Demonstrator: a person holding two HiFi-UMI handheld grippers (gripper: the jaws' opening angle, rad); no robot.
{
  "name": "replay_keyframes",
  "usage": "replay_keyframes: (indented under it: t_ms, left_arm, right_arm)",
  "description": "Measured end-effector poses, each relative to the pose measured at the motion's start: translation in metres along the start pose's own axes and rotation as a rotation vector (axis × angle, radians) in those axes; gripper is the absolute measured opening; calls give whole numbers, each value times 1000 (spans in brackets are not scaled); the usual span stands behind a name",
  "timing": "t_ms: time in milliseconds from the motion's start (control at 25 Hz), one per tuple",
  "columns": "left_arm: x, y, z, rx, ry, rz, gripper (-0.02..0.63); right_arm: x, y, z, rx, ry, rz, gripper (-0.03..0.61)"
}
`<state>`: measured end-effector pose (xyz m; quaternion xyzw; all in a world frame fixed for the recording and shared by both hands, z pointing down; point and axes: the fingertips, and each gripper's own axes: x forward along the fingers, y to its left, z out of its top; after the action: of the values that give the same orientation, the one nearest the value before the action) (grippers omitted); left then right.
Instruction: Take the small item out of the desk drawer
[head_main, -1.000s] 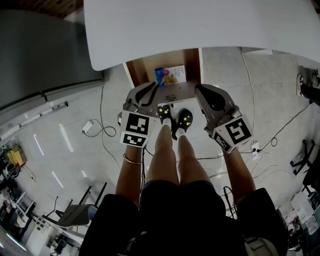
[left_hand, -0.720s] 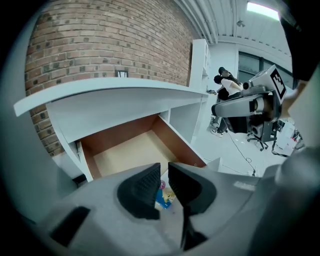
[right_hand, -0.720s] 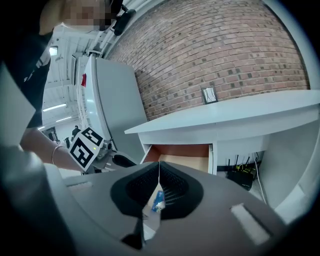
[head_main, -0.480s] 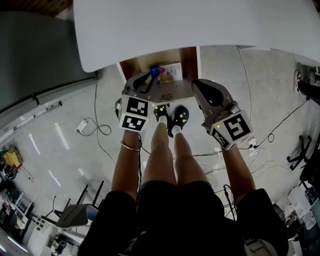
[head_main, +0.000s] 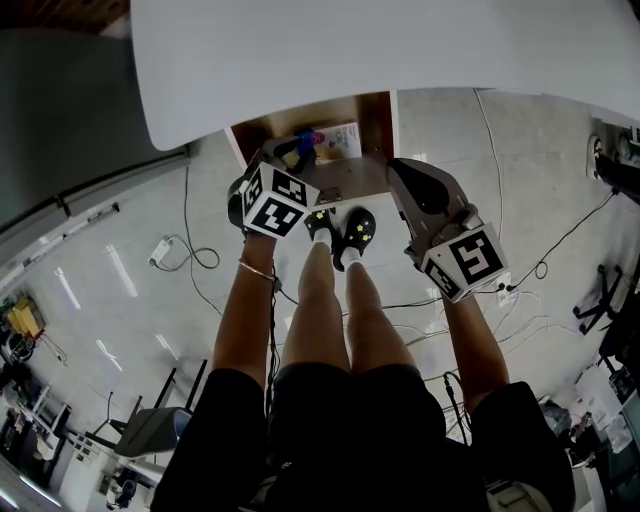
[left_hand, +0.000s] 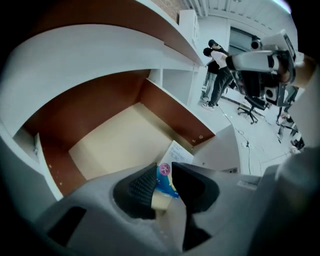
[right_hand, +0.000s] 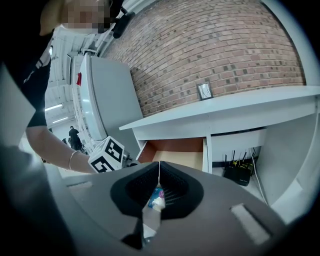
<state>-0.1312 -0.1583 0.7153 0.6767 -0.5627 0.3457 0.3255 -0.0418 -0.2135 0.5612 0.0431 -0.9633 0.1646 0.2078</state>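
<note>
The left gripper (head_main: 293, 153) was tipped down into the open drawer (head_main: 262, 127) beneath the white counter (head_main: 400, 50). Its jaws were opening, and its own view showed the small blue packet (left_hand: 165, 181) in the gap between them, though I could not tell whether the pads touched it. The packet lay on the drawer floor near the front, just left of a white printed card (left_hand: 176, 153). Further right, the right gripper (head_main: 398, 170) hung at the drawer's front right corner, outside it, with its jaws (right_hand: 159, 170) pressed together and nothing held between them.
</note>
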Motion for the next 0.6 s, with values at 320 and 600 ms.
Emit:
replay_keyframes:
  t_ms: [320,600]
  left_arm:
    - [29,9,-3,83,78,-15,120]
    - [48,10,-12,115,129,-55,121]
  right_arm:
    - [-1,-5,-4,17,1,-13,12]
    - [-5,-11,-10,33,14,-38,12]
